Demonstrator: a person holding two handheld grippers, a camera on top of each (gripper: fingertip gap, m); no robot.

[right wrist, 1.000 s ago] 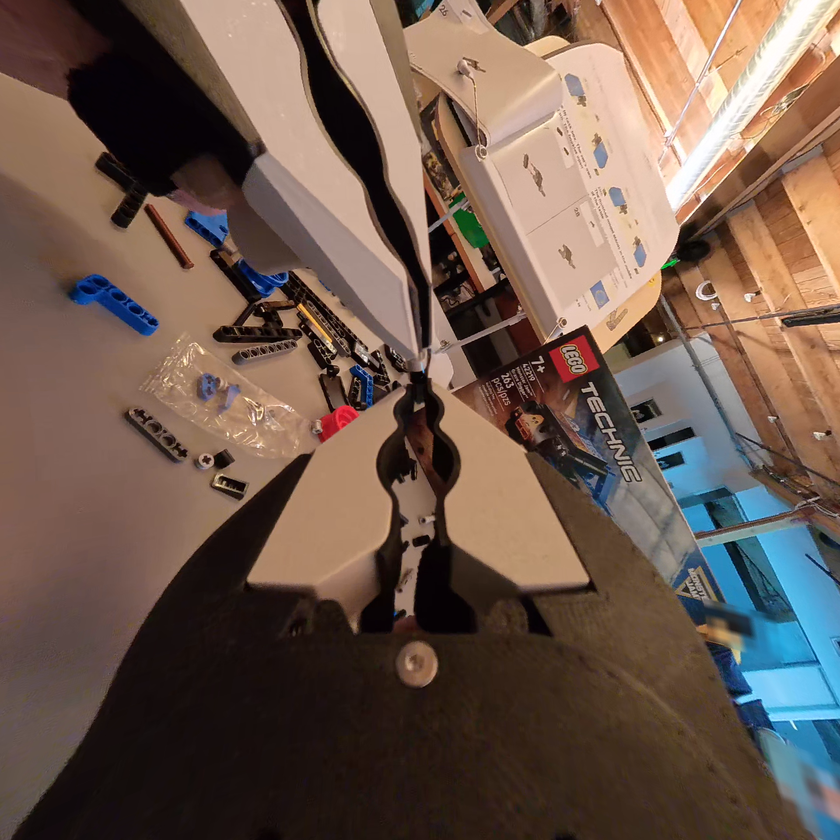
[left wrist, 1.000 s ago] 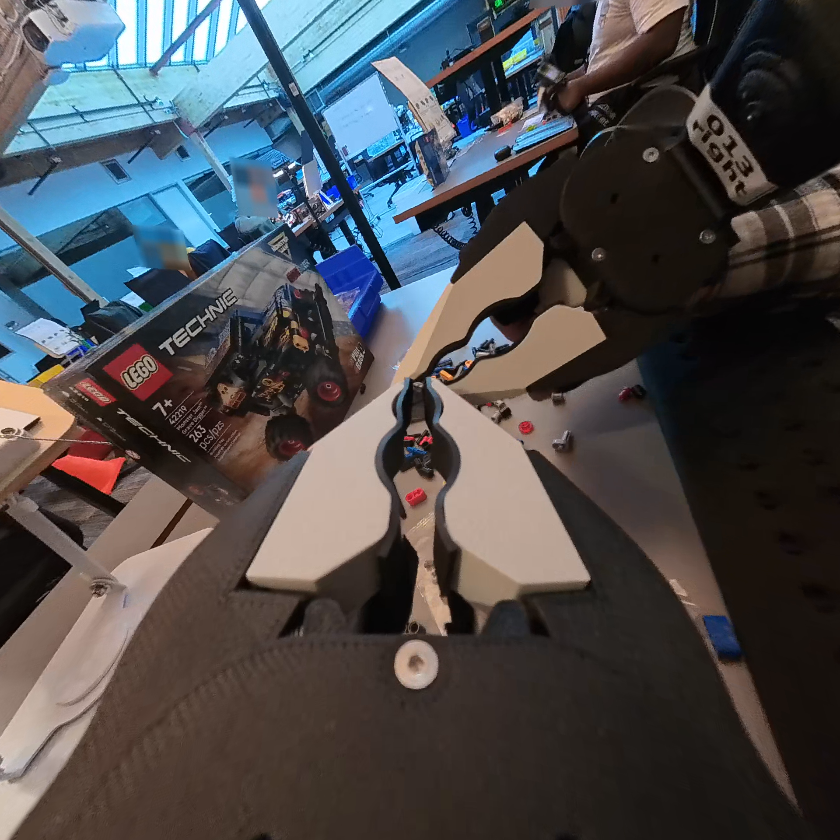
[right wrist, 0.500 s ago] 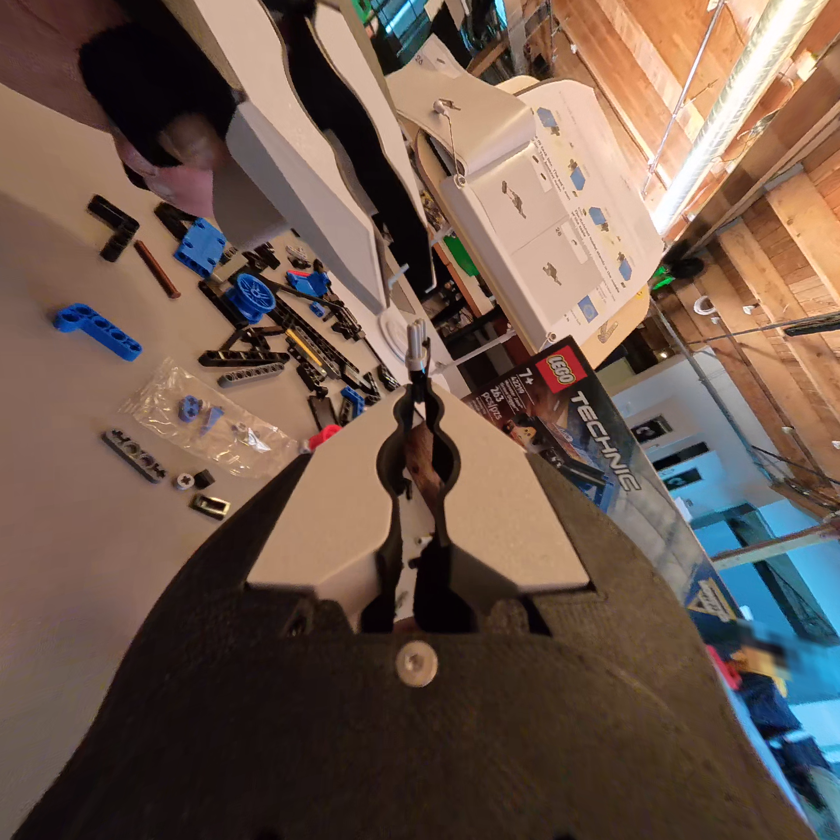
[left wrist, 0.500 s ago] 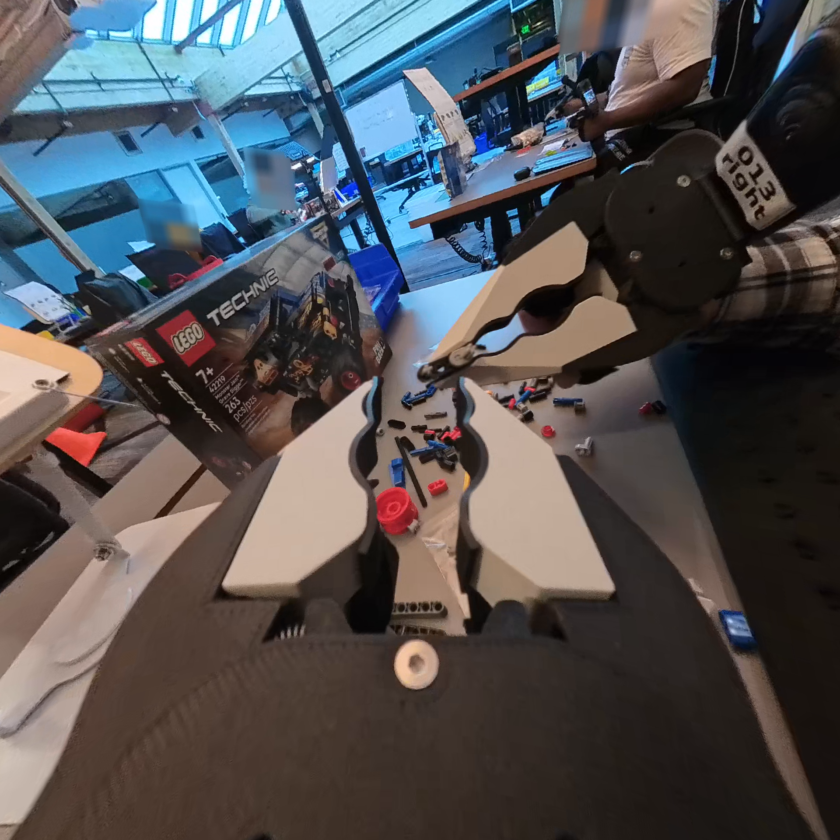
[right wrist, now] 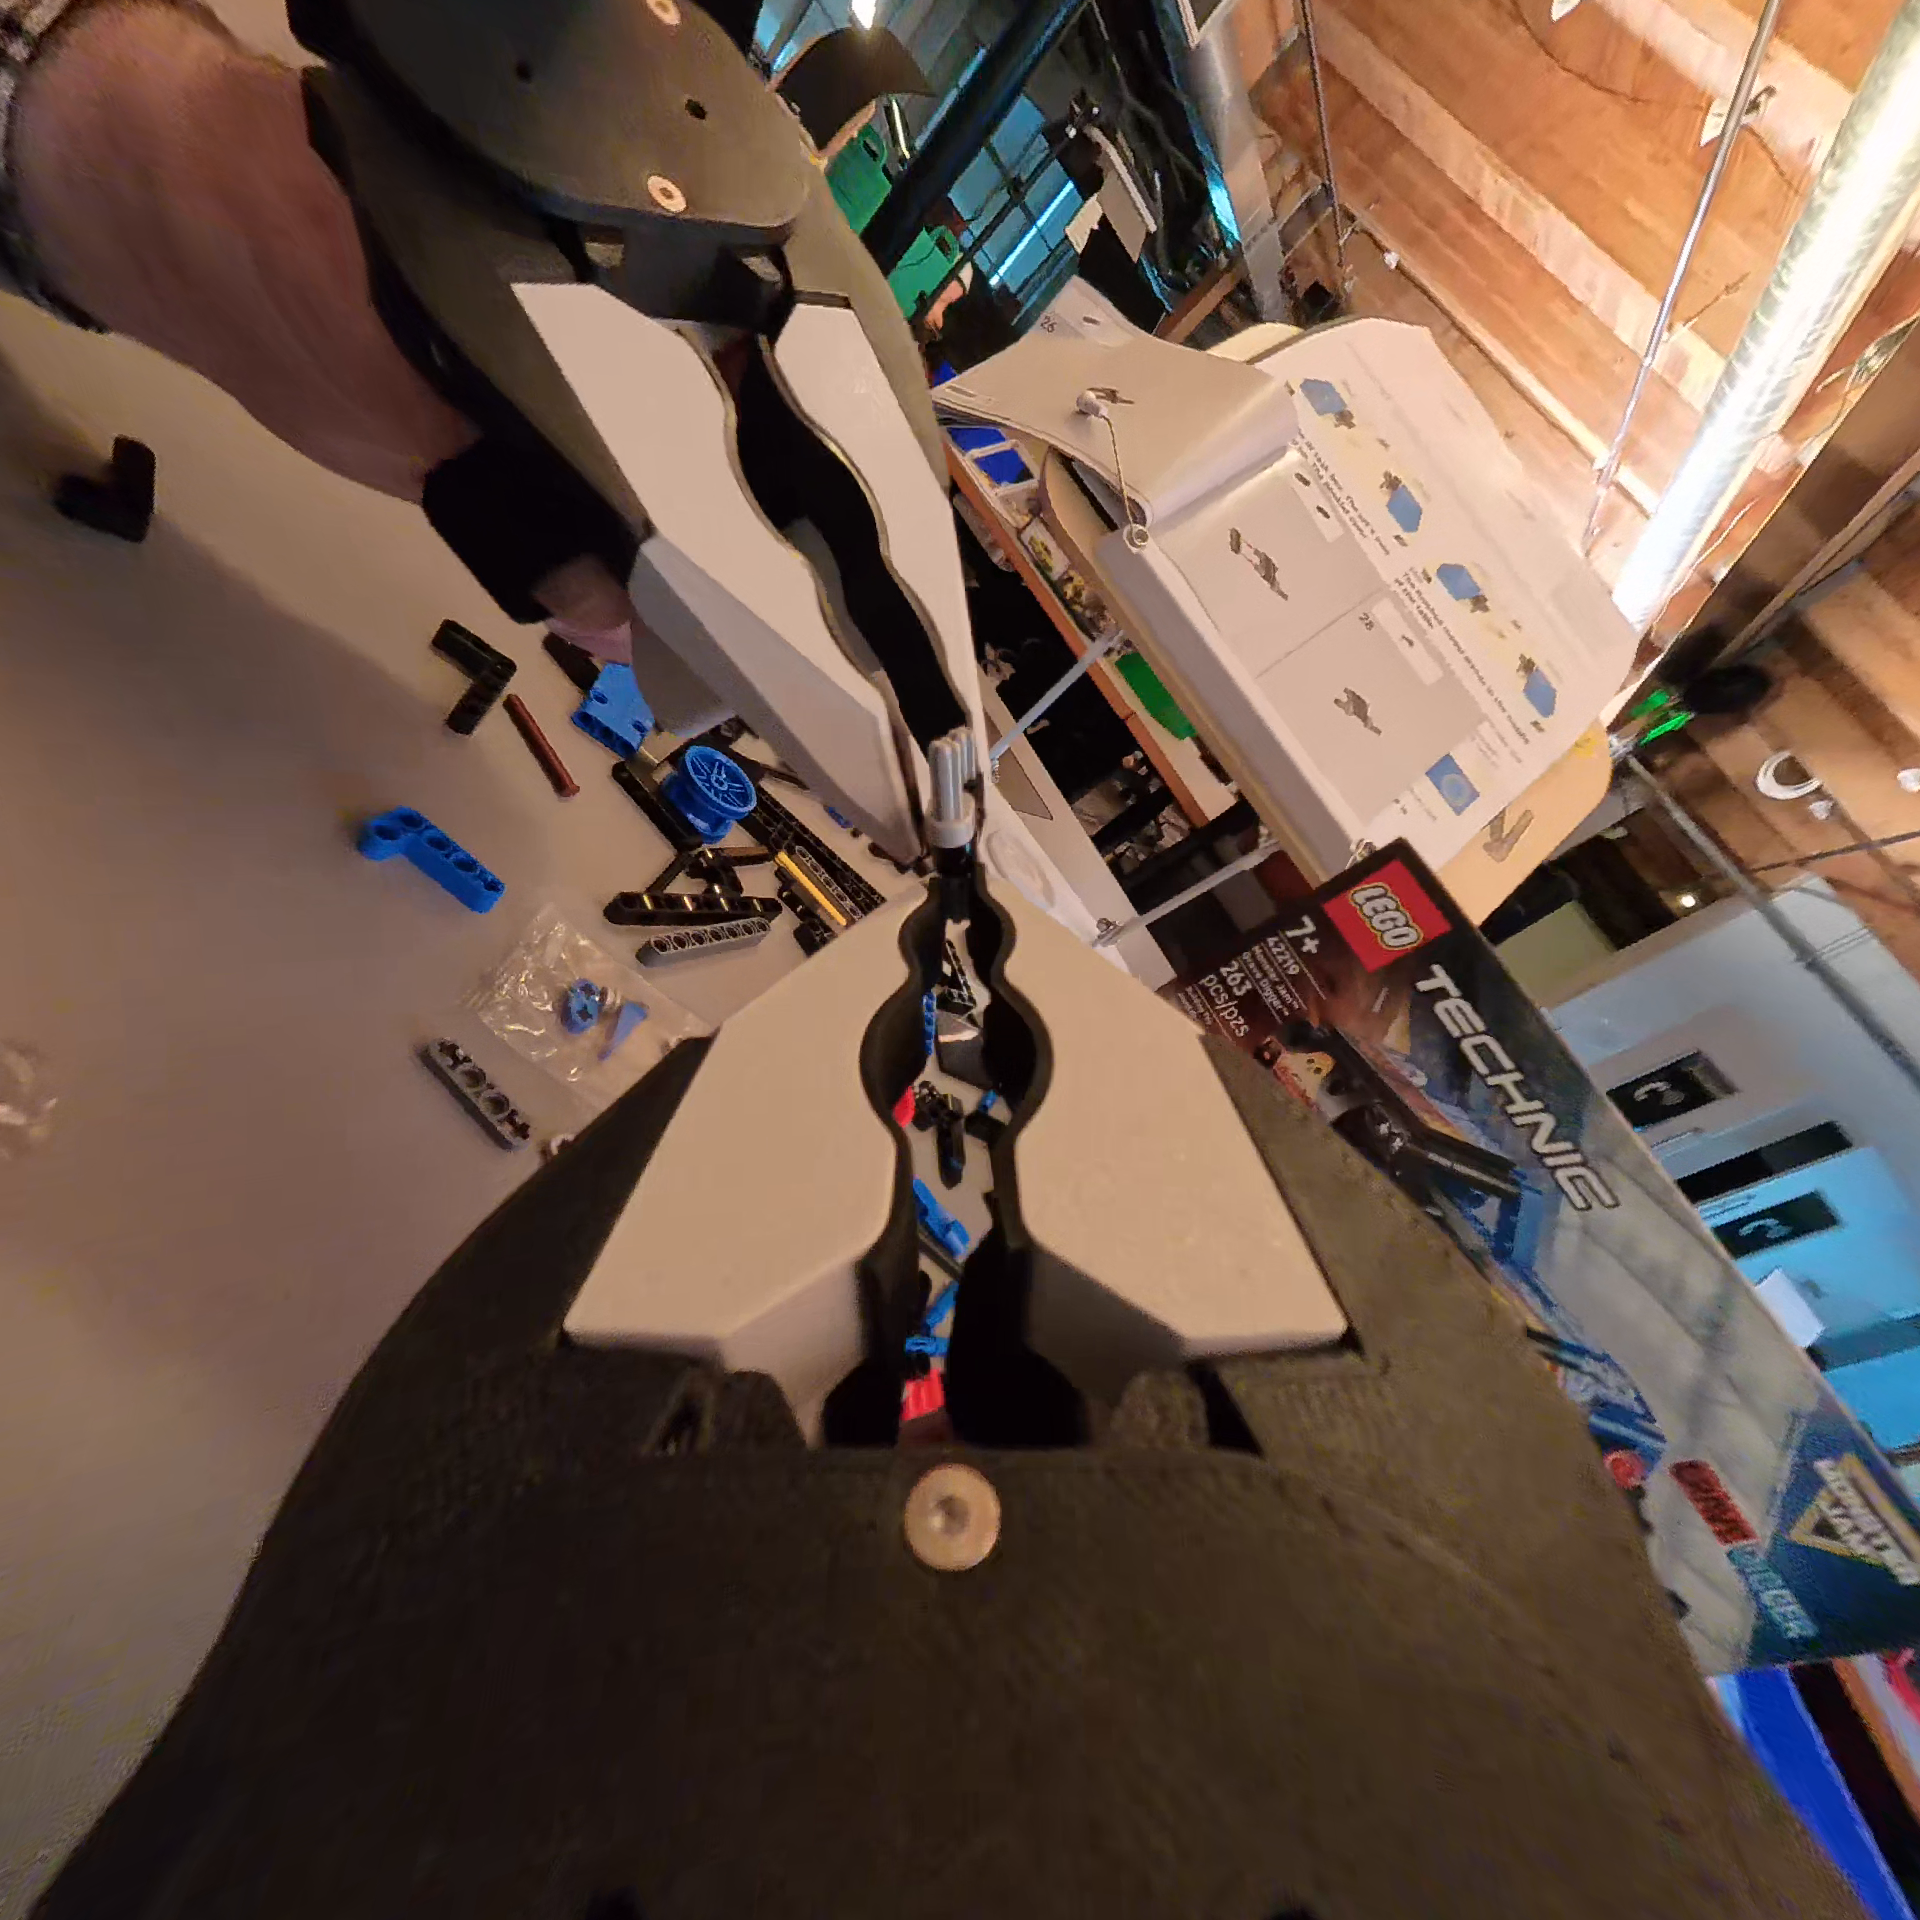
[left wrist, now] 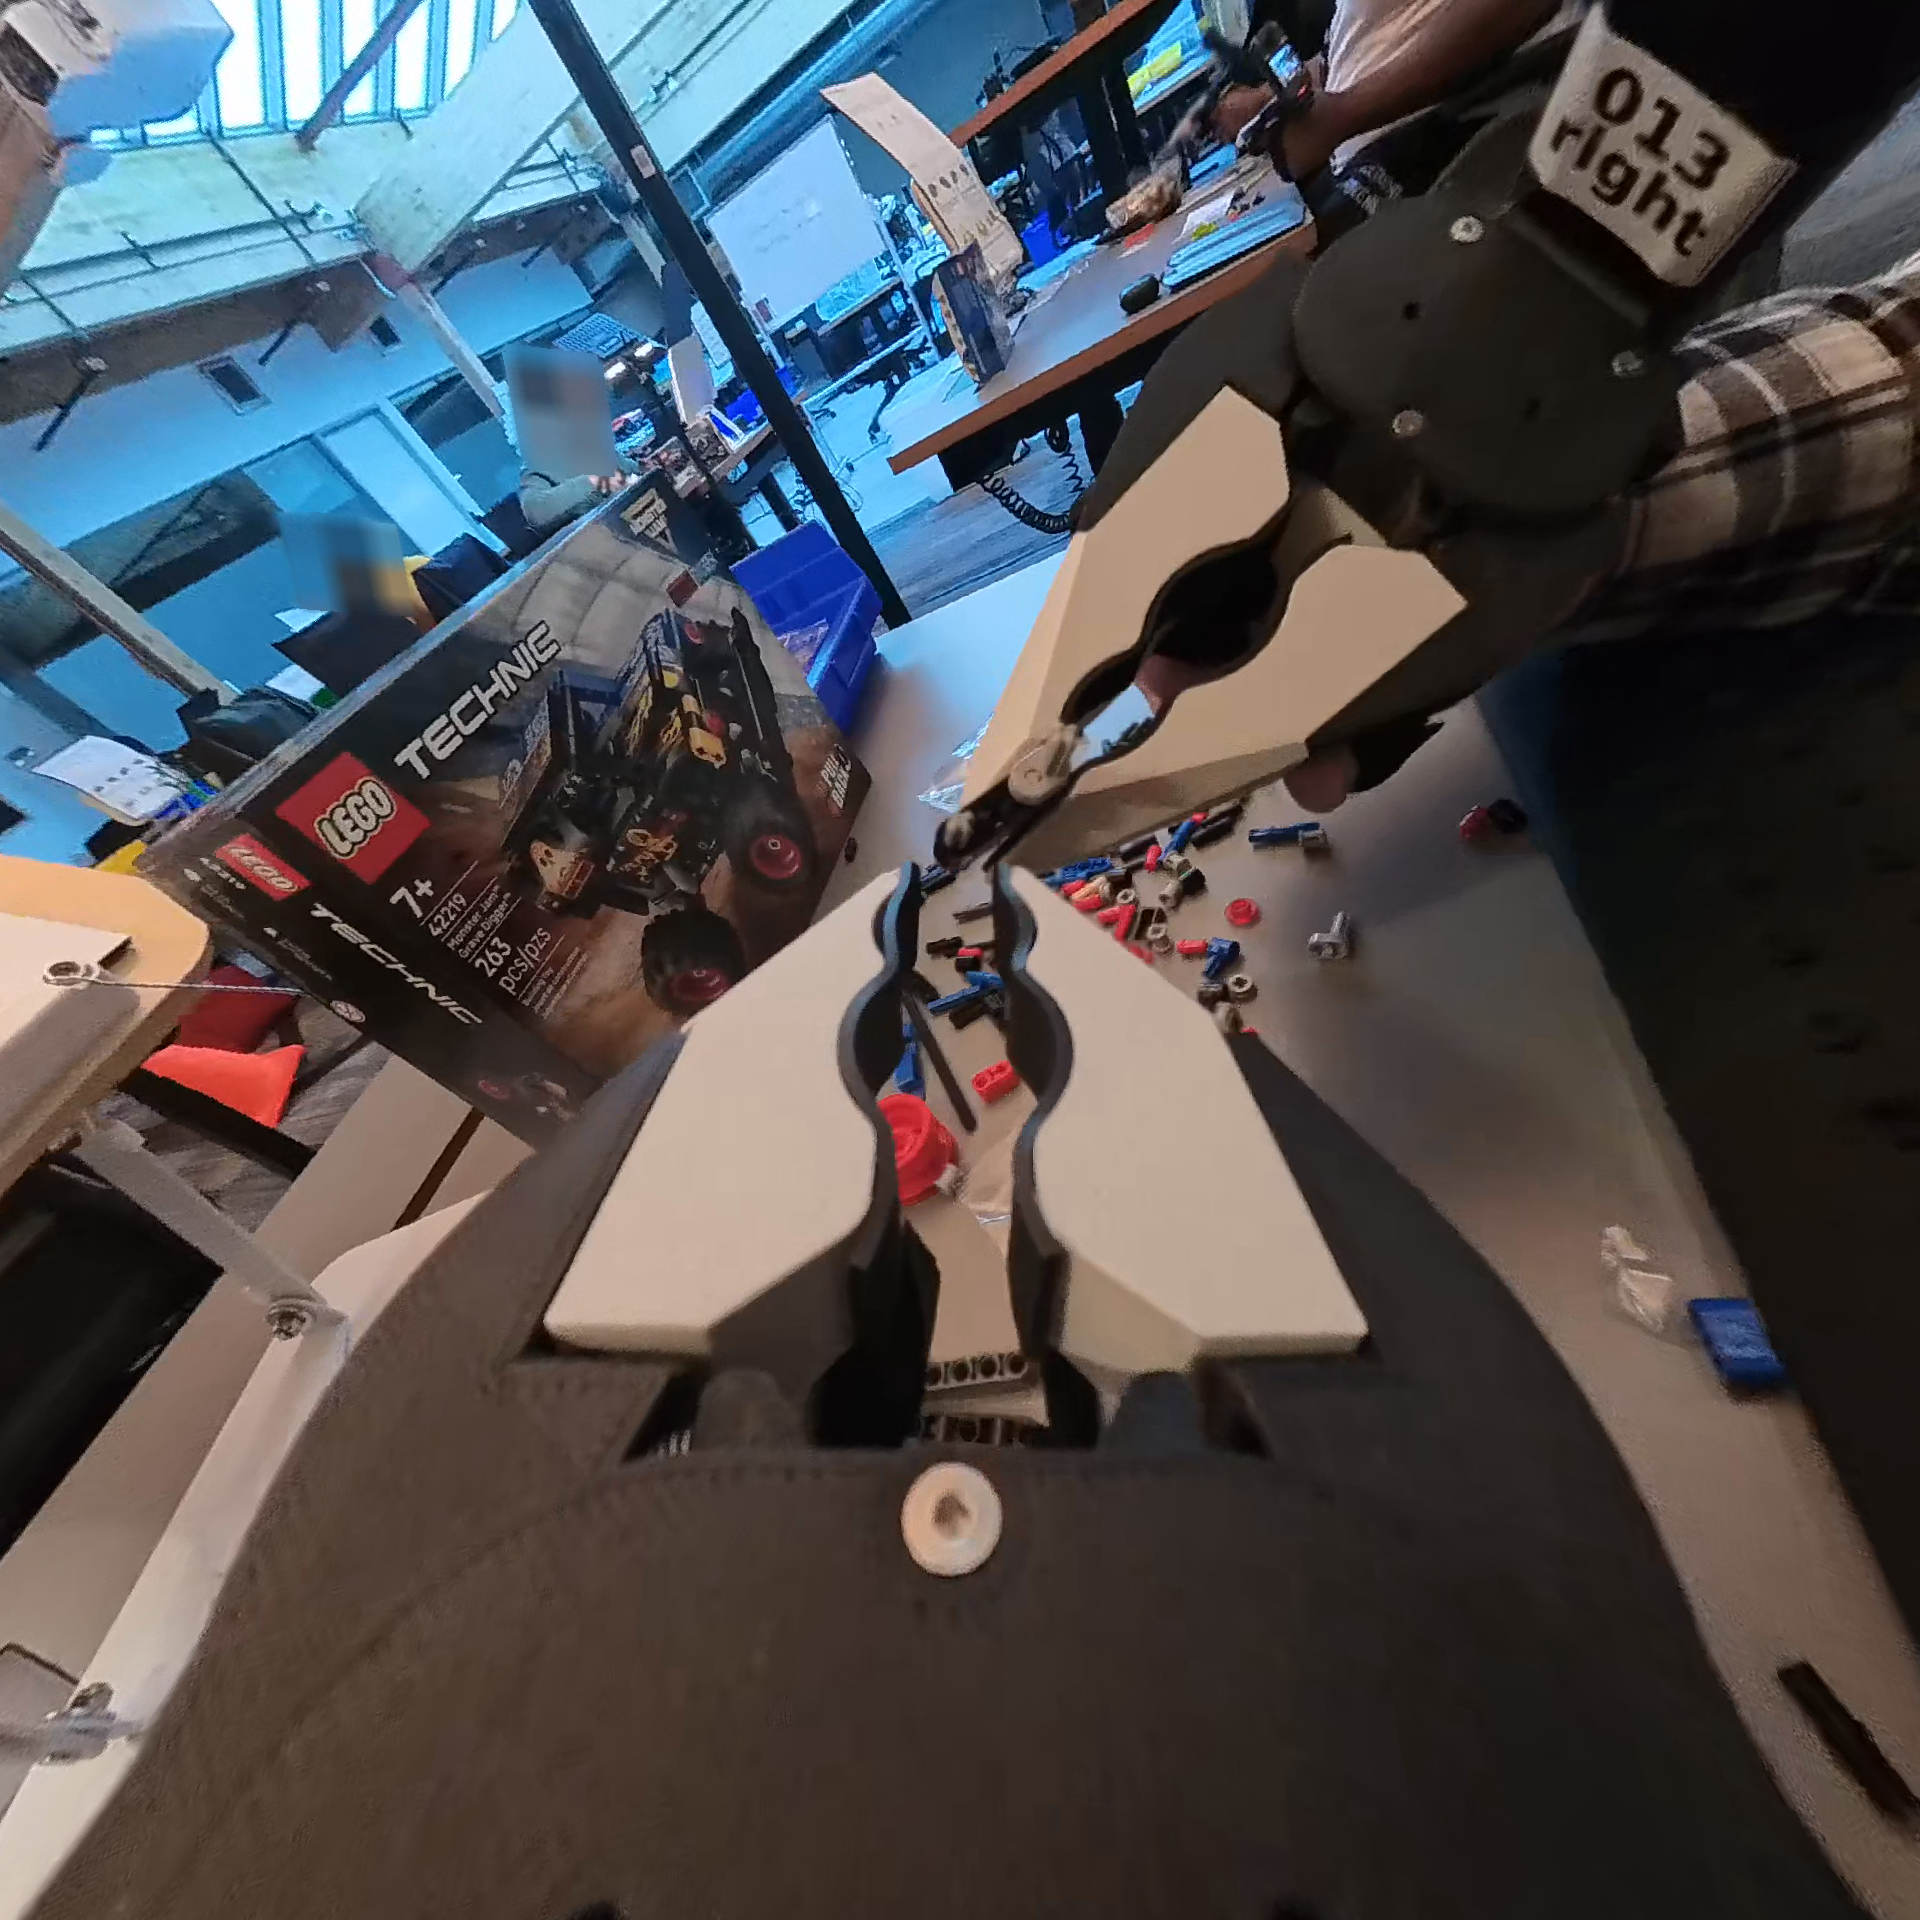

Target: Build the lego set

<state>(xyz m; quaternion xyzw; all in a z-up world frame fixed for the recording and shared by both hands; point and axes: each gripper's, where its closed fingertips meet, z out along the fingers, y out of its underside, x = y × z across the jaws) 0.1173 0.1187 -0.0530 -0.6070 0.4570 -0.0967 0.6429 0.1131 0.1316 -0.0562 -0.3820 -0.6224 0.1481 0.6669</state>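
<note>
Nearby, clear bag – blue bits inside, right tool pinching pin, left tool parted – empty

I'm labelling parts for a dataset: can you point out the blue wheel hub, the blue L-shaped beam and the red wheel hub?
blue wheel hub (right wrist: 715, 792): right wrist view, spoked face.
blue L-shaped beam (right wrist: 428, 857): right wrist view, middle of the long arm.
red wheel hub (left wrist: 914, 1143): left wrist view, rim.
</note>
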